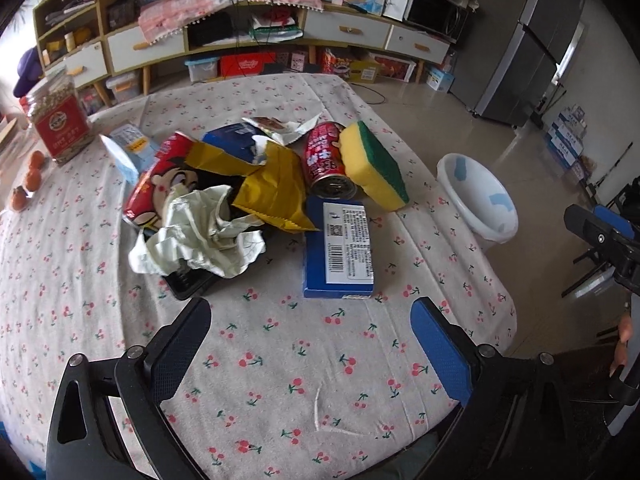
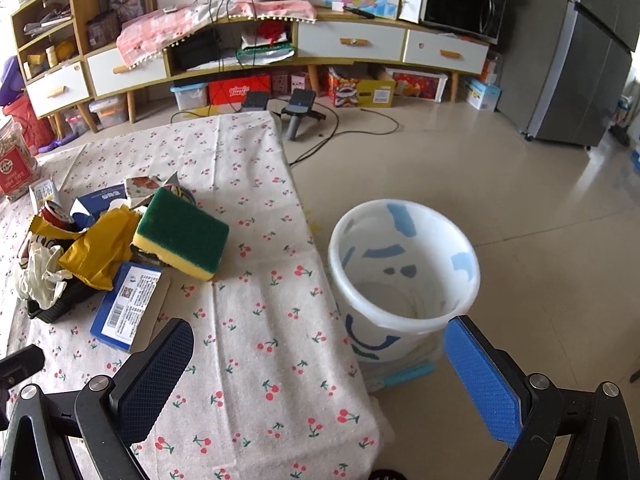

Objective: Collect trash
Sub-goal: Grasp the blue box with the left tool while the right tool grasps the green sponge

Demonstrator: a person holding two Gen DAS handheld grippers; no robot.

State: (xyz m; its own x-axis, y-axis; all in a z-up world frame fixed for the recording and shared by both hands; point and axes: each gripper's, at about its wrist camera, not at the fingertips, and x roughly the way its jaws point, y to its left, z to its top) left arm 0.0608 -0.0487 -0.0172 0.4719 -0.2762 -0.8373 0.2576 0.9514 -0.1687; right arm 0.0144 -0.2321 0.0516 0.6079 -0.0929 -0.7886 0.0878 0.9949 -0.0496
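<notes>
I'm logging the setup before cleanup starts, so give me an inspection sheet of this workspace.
Surface: table under a cherry-print cloth.
Job's things: crumpled paper, yellow wrapper, red can, blue box, sponge piled together; white bin on the floor beside the table, nothing seen inside.
Clutter: jar, small orange fruits.
Grippers: left gripper and right gripper open, fingers empty.
Cables: black cable across the floor.
Surroundings: cabinet, fridge.

A home living room: sideboard [image 2: 248, 52], microwave [image 2: 464, 8], fridge [image 2: 580, 60], cherry-print tablecloth [image 1: 280, 360].
</notes>
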